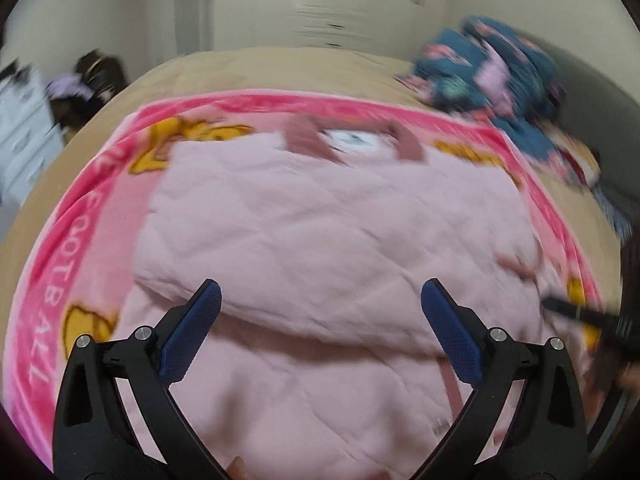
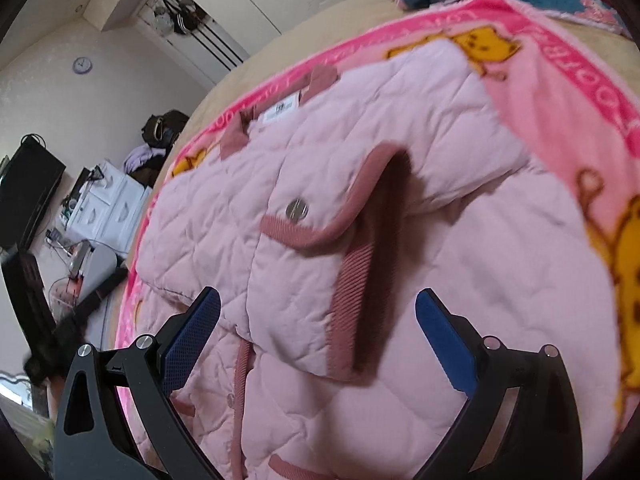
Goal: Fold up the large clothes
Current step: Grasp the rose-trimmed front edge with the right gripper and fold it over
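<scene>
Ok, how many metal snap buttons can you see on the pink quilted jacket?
1: a round silver snap on the dusty-rose-trimmed pocket flap of the jacket, in the right wrist view. Others may be hidden by folds or blur.

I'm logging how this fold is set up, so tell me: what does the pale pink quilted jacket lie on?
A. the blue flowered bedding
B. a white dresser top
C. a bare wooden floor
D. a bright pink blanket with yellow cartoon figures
D: the pink quilted jacket lies on the bright pink blanket, whose yellow-figured border shows around it in both views.
</scene>
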Demonstrator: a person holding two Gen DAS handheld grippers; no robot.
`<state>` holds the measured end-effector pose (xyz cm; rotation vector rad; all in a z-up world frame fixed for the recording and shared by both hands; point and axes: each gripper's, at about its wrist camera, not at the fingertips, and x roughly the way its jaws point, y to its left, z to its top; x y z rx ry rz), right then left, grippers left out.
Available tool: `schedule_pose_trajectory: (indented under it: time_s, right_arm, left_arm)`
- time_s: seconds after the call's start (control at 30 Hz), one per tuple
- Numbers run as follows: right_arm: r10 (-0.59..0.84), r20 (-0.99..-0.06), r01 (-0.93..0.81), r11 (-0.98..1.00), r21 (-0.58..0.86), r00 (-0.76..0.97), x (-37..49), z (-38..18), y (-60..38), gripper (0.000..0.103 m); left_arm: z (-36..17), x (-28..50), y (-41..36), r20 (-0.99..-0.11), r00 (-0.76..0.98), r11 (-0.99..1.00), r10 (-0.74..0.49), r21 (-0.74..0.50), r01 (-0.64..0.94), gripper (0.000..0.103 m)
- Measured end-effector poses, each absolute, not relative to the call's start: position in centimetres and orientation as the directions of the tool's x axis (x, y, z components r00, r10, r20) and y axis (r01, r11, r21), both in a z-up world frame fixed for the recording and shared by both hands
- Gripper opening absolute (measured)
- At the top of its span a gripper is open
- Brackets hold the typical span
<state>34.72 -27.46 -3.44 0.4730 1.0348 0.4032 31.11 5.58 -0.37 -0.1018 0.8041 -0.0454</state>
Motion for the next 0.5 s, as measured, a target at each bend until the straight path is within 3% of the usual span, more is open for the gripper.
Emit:
schedule_pose_trajectory:
  time_s: [0.33,0.43,0.47,0.5]
  right_arm:
    - [0.553,-0.703,-0.052,0.8,0.597,0.448,35.3,-5.8,-26.5,0.097]
    - [0.525,-0.71,-0.056,0.82,0.569,0.469,35.2,-5.8,-26.3,0.082]
    - [0.522,-0.711,-0.064,0.824,0.562,0.471,35.2,-5.8,-26.3,0.072]
    - [0.527,-0.705,-0.072,0.821,0.566,0.474,35.2,-5.8,-26.3,0.055]
  left_arm:
    - [1.5,33.7,12.5,-0.646,0.763,0.966,-0.013,-0.205,-0.158,0.094]
    - [1.4,33.5,14.0,-0.635,0.773,0.956,-0.015,-0.235,-0.175,0.094]
    - [1.4,33.5,14.4,-0.632,0.775,0.953,-0.012,-0.242,-0.182,0.094]
    - [1.3,33.4,14.7,-0.631,0.776,0.951,-0.016,-0.25,-0.183,0.094]
